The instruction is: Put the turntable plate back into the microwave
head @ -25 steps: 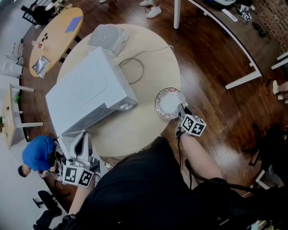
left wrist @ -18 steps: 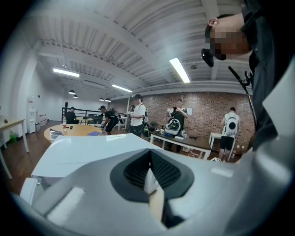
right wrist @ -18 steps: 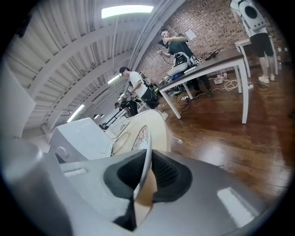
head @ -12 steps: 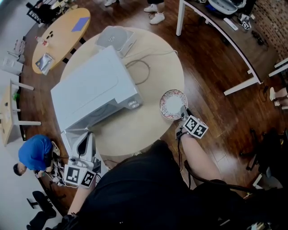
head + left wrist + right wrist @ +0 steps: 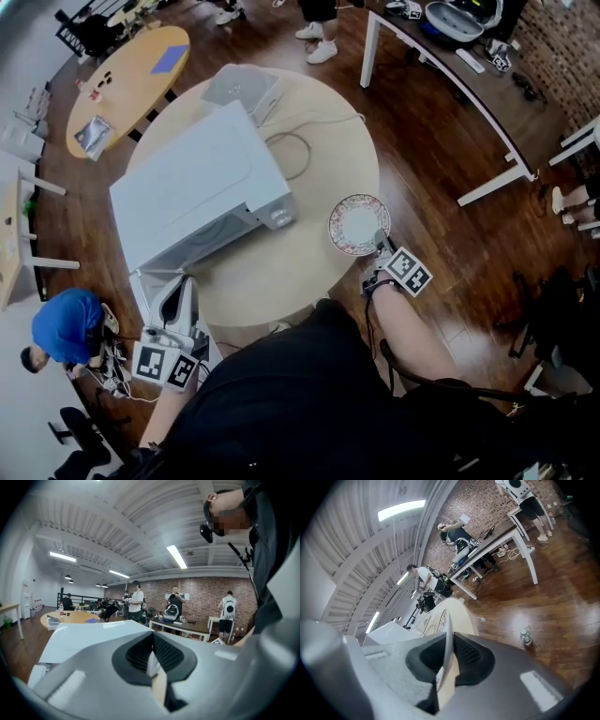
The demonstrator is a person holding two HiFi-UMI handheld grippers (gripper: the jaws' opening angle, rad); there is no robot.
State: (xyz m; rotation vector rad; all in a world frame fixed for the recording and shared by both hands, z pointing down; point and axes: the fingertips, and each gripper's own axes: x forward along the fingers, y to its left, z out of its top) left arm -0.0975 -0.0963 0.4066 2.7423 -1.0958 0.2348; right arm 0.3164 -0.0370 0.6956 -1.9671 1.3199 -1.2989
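A white microwave [image 5: 197, 183] stands on the round wooden table [image 5: 281, 272], and its door [image 5: 150, 286] hangs open off the near left edge. My left gripper [image 5: 175, 298] is shut on that door's edge; in the left gripper view a thin white edge sits between its pads [image 5: 161, 651]. The turntable plate [image 5: 354, 223], white with a red floral rim, is at the table's right edge. My right gripper [image 5: 380, 246] is shut on its near rim, its jaws having just been closing. In the right gripper view the plate [image 5: 440, 618] runs edge-on between the jaws, tilted.
A grey box [image 5: 242, 86] and a looped cable [image 5: 291, 150] lie behind the microwave. A second wooden table [image 5: 127, 80] stands at upper left, a long white desk [image 5: 441, 84] at upper right. A person in blue [image 5: 66, 328] crouches at lower left.
The right gripper has rolled and risen a little with the plate, so the plate has tilted up off the table. The left gripper stays at the door, shifted slightly.
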